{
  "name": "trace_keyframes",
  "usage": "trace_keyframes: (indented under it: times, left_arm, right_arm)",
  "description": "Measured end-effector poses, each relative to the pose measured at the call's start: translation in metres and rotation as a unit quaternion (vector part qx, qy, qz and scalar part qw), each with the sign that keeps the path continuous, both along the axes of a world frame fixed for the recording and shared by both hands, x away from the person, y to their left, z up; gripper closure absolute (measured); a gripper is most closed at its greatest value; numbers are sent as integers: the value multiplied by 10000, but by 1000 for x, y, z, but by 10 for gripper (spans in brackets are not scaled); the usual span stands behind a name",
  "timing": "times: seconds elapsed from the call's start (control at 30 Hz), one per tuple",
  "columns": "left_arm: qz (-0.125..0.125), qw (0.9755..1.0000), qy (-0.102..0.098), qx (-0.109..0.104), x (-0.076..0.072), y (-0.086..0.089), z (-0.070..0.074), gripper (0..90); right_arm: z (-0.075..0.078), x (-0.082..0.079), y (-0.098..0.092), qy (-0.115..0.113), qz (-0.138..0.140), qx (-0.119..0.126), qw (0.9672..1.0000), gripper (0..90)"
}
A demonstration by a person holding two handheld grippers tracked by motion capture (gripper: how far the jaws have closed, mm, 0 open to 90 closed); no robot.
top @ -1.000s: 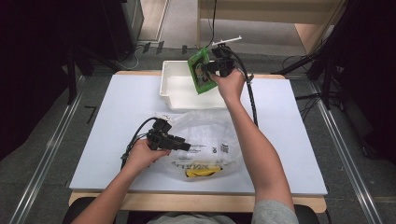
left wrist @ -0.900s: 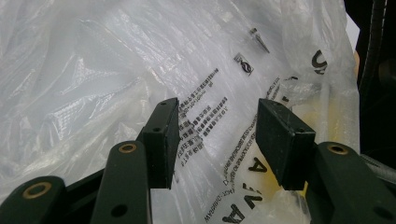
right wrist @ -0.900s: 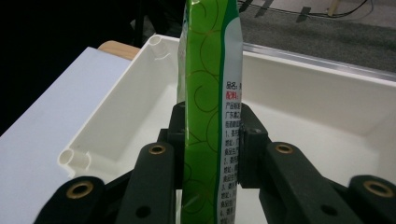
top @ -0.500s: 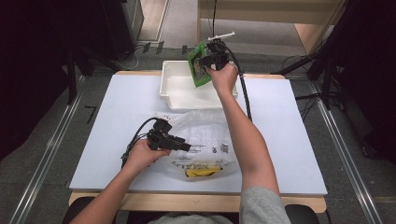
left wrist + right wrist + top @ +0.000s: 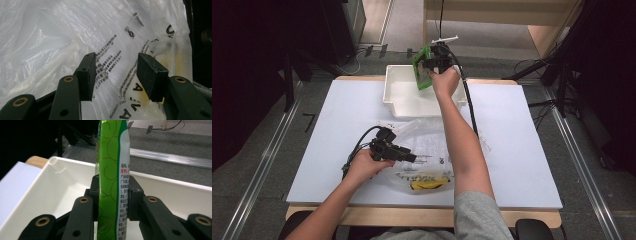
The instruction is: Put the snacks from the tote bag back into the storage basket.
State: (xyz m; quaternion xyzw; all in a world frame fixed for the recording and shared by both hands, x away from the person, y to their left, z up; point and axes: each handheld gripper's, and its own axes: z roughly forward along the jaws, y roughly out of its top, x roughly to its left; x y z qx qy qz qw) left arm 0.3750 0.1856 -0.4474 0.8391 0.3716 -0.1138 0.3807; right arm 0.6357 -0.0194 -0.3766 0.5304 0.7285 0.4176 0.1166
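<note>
Fingers [image 5: 93,192] of the right gripper [image 5: 111,197] pinch a green packet [image 5: 112,170] edge-on — glossy, pale swirl pattern, white back panel with tiny print. It hangs over the white bin [image 5: 412,97] at the table's far edge. Left gripper [image 5: 115,72] has its jaws apart, nothing gripped, hovering over the crinkly clear bag [image 5: 50,37] — black print on it.

White table [image 5: 522,150]; grey floor [image 5: 257,150], cables [image 5: 532,65].

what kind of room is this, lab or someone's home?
Likely a lab or recording rig, not a home: a white-topped table between floor rails, cables on grey carpet, and handheld grippers, the right gripper holding a green packet above a white bin.
</note>
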Motion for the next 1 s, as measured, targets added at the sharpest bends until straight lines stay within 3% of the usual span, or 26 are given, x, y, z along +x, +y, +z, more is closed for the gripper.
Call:
trace_keyframes:
  times: [0.1,0.23,0.33,0.53,0.73,1.0]
  left_arm:
    - [6,10000,5,-4,0,0,0,511]
    - [-5,10000,33,6,0,-1,-1,511]
    - [-19,10000,24,47,0,-2,-2,511]
    - [-31,10000,52,43,0,-3,-3,511]
    - [-31,10000,62,53,0,-4,-3,511]
    - [-36,10000,63,64,0,-4,-3,511]
  right_arm:
    - [-2,0,0,-11,11,13,10000,735]
    - [-4,-1,1,-57,127,-169,9998,733]
    - [-11,-3,1,55,256,-262,9993,734]
    - [-21,-4,-3,193,264,-40,9995,738]
    - [-23,-2,-5,267,255,-3,9993,709]
    - [-29,1,-10,367,180,-292,9987,616]
